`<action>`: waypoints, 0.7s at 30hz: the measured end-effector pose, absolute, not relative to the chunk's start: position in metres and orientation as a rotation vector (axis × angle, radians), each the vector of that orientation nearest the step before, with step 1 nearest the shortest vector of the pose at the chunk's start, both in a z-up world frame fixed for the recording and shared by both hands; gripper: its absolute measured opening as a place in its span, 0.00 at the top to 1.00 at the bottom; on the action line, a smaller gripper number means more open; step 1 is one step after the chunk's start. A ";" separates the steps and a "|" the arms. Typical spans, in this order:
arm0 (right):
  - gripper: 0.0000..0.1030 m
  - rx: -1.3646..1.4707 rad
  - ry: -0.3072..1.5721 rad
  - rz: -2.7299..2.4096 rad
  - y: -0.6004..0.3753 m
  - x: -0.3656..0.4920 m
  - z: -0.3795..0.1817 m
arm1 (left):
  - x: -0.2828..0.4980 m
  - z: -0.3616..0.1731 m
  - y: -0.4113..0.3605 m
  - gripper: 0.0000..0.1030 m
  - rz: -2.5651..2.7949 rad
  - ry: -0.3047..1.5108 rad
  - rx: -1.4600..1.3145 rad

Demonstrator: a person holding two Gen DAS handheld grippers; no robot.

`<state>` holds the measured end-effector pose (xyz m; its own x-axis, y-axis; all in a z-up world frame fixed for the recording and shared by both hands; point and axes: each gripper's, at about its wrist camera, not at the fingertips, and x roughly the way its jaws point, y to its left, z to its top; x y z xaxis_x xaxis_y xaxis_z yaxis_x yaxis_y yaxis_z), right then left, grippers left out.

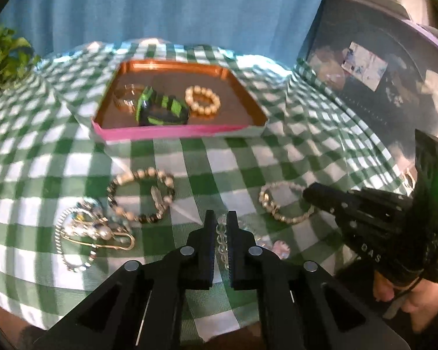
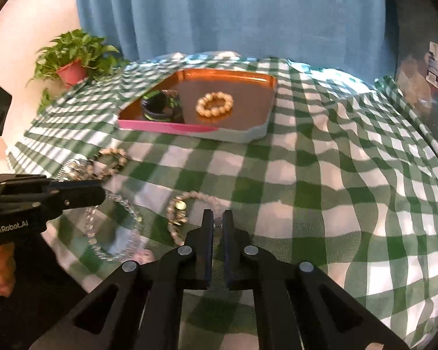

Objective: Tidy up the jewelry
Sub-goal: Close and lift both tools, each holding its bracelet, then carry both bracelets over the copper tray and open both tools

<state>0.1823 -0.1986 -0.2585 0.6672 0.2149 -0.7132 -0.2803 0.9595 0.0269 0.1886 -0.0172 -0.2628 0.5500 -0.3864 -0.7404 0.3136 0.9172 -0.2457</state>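
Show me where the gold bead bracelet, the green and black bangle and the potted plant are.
gold bead bracelet [image 1: 203, 100]: left wrist view, on its near beads.
green and black bangle [image 1: 160, 110]: left wrist view, on its striped side.
potted plant [image 2: 73, 71]: right wrist view, on its red pot.

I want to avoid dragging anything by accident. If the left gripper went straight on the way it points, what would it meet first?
The left gripper is already shut on the clear bead bracelet. Beyond its tips lies bare checked cloth, then probably the tray's pink front wall, though depth is uncertain.
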 end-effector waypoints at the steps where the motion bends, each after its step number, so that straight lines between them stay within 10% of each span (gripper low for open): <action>1: 0.96 -0.082 0.786 0.283 -0.197 0.181 -0.254 | 0.188 -0.257 -0.016 0.93 -0.401 0.885 -0.089; 21: 0.96 -0.037 0.634 0.320 -0.175 0.165 -0.163 | 0.195 -0.166 -0.008 0.93 -0.472 0.702 -0.135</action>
<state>0.1653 -0.1750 -0.1630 0.7584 0.2827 -0.5873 -0.3051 0.9502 0.0633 0.1949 -0.0084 -0.1656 0.6637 -0.4607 -0.5892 0.3719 0.8868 -0.2744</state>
